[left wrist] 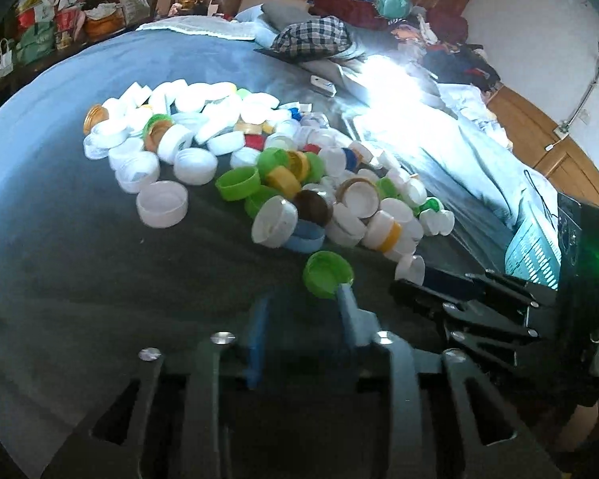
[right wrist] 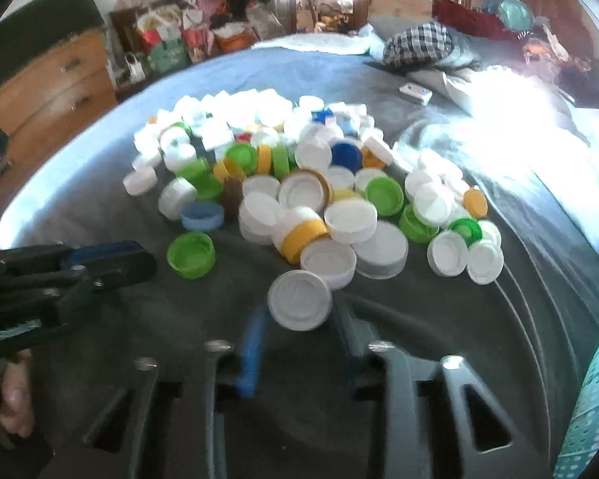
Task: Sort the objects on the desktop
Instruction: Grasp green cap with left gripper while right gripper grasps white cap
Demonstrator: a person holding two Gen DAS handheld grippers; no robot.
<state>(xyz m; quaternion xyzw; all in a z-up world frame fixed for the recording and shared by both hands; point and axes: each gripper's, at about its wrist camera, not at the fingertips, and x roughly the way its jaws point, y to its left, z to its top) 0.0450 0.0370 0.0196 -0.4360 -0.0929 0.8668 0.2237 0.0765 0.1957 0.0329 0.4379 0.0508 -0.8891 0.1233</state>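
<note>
Blue-tipped fingers of the left gripper [left wrist: 299, 311] fill the bottom of the left wrist view, drawn narrow, with a green bottle cap [left wrist: 326, 273] at their tips; its open side faces up, its near rim meets the right-hand finger [left wrist: 349, 311], and whether the pads actually pinch it cannot be told. That green cap lies on the near side of the heap of bottle caps [left wrist: 259, 159], just apart from it on the dark grey bedsheet [left wrist: 100, 279].

In the right wrist view the right gripper [right wrist: 295, 331] is closed down on a white bottle cap [right wrist: 299, 305], tilted at the near edge of the same heap, touching another white cap behind it. To the left of the heap, the left gripper shows again beside the green cap [right wrist: 191, 254], with a person's fingers [right wrist: 16, 403] on its handle.

Beyond the heap lie a checked pillow [left wrist: 311, 38] and a small white remote [left wrist: 322, 84]. A teal perforated basket [right wrist: 591, 411] stands right of the heap.
</note>
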